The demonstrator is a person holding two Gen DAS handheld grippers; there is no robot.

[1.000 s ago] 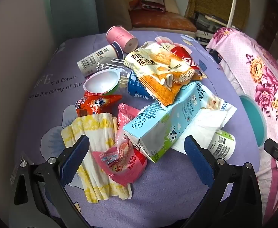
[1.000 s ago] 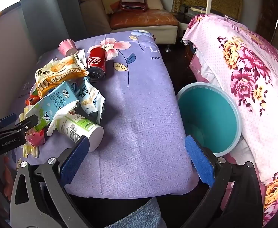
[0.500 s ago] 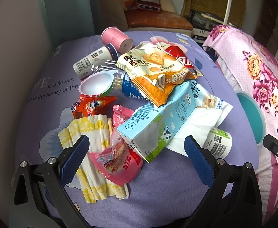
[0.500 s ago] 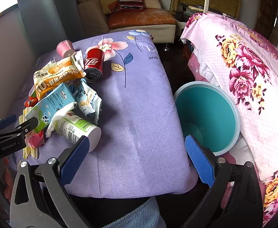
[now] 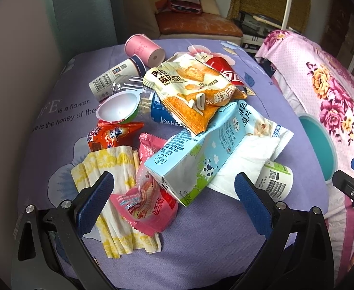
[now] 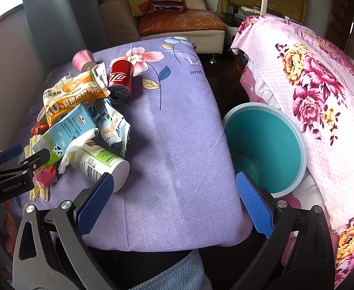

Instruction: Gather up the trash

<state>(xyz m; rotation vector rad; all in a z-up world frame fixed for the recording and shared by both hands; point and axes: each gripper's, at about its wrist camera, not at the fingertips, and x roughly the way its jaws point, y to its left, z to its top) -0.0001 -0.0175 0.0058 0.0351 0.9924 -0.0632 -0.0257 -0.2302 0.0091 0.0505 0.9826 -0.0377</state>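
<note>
Left wrist view: close, looking down over trash pile (image 5: 177, 125). Right wrist view: farther right, covers teal bin (image 6: 264, 147); both share pile, bin.

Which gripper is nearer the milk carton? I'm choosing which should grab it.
Left. The left gripper hovers open right at the milk carton; the right gripper hangs open over bare cloth.

Item count on the bench (image 6: 177, 145):
- Milk carton (image 5: 196, 154): one.
- Red can (image 6: 120, 79): one.
- Pink cup (image 5: 144, 49): one.
- Snack wrappers: four, namely orange (image 5: 191, 91), red (image 5: 111, 137), pink (image 5: 150, 205), light blue (image 6: 111, 125).
- Cylindrical labelled containers: two (image 5: 115, 77) (image 6: 99, 162).
- White tub (image 5: 117, 107): one.
- Yellow-printed napkin stack (image 5: 114, 169): one.

Beside the bench: one teal bin (image 6: 264, 149).
</note>
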